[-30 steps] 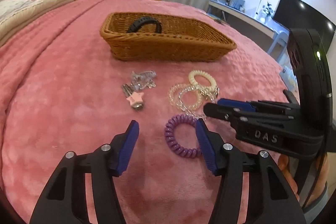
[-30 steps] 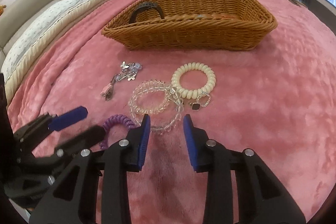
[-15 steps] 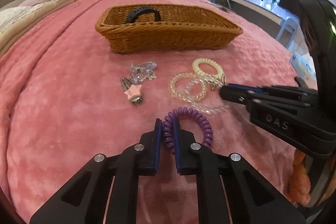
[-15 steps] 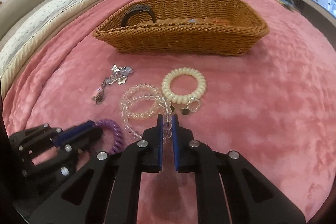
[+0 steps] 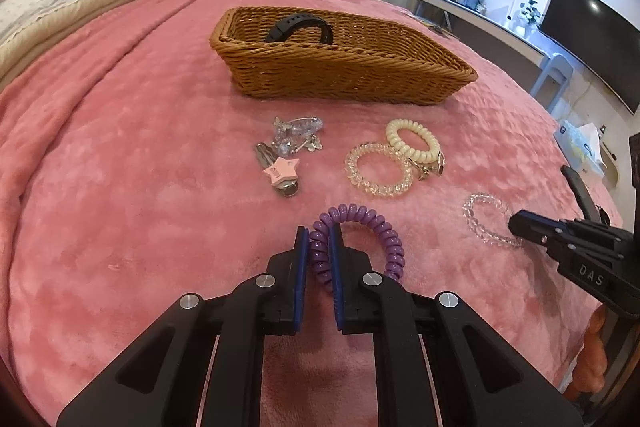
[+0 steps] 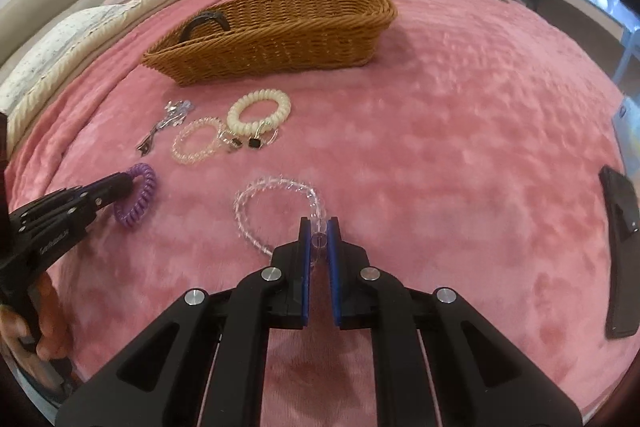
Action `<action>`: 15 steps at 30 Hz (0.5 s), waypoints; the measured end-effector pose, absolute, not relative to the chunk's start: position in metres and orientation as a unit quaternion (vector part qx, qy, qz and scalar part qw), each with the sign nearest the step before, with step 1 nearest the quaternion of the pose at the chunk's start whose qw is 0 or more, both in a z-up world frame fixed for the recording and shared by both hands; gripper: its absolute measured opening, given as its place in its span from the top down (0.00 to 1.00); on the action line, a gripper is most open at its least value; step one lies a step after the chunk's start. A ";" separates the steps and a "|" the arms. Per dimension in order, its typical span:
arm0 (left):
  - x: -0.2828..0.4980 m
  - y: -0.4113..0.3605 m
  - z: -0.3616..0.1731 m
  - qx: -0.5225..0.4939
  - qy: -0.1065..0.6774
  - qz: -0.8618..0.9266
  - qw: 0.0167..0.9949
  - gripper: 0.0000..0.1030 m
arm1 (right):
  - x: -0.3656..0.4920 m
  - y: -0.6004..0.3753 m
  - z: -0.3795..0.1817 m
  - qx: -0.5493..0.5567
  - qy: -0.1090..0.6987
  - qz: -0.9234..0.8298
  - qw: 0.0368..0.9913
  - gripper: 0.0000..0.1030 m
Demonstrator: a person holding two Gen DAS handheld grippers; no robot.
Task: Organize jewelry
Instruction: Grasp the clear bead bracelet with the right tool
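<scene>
My left gripper (image 5: 319, 239) is shut on a purple spiral hair tie (image 5: 372, 223), lifted just above the pink blanket; it also shows in the right wrist view (image 6: 138, 199). My right gripper (image 6: 319, 231) is shut on a clear bead bracelet (image 6: 256, 205), also seen in the left wrist view (image 5: 482, 223). A wicker basket (image 5: 348, 67) with a black watch band (image 5: 298, 27) stands behind. On the blanket lie a cream spiral tie (image 5: 412, 141), a clear spiral tie (image 5: 378, 171), hair clips (image 5: 284, 155) and small earrings (image 6: 244, 143).
A pink blanket (image 5: 120, 167) covers the bed. Pillows (image 6: 60, 39) lie at the left. A black phone (image 6: 620, 251) lies at the right in the right wrist view. A desk and a dark screen (image 5: 588, 31) stand beyond the bed.
Both grippers closed from open, the left on the purple tie, the right on the clear bead bracelet. The right gripper then drew the bracelet right, away from the other pieces.
</scene>
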State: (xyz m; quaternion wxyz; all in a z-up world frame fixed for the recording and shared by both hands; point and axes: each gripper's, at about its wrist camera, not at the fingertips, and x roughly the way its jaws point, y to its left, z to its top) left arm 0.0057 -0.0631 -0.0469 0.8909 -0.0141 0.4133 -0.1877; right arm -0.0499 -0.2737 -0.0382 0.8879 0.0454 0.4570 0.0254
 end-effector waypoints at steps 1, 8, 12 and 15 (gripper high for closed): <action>0.006 -0.063 -0.047 -0.013 0.413 -0.189 0.891 0.91 | -0.052 -0.273 -0.038 0.043 0.455 0.027 0.889 0.93; 0.006 -0.065 -0.050 -0.011 0.413 -0.196 0.889 0.91 | -0.052 -0.275 -0.033 0.043 0.442 0.034 0.895 0.56; 0.007 -0.066 -0.052 -0.011 0.414 -0.197 0.889 0.91 | -0.041 -0.276 -0.034 0.038 0.448 0.028 0.893 0.56; 0.008 -0.066 -0.052 -0.010 0.414 -0.197 0.888 0.91 | -0.030 -0.268 -0.038 0.016 0.455 0.027 0.890 0.56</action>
